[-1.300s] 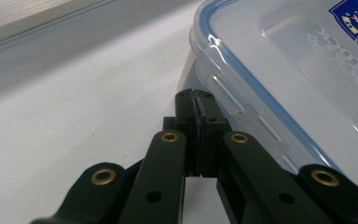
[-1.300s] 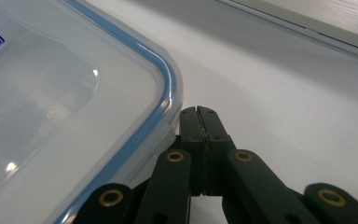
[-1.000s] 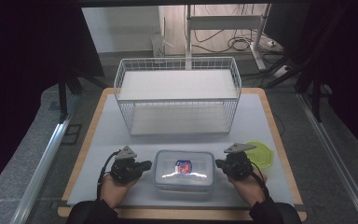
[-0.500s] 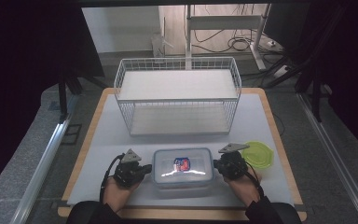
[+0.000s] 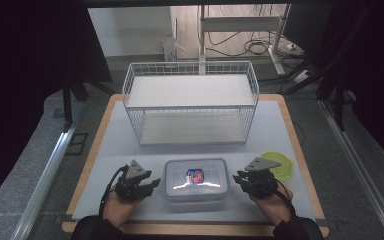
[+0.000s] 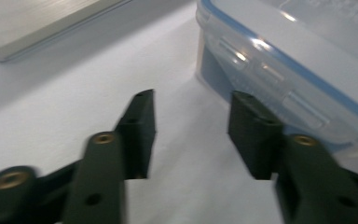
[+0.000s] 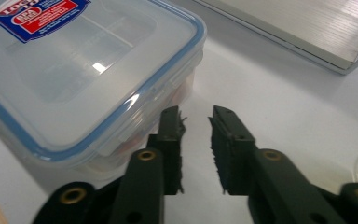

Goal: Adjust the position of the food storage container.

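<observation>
Both tongs [image 5: 152,183] [image 5: 239,178] flank the container [image 5: 196,179], just opening, empty.

White wire basket [image 5: 190,107] at far centre of pale table [image 5: 280,130]; green lid [image 5: 280,165] lying near right edge.

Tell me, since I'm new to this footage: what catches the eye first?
A clear lidded container with a red-and-blue label sits at the table's near edge, flanked by the left gripper and right gripper. Behind it stands a white wire basket; a green lid lies right.
</observation>
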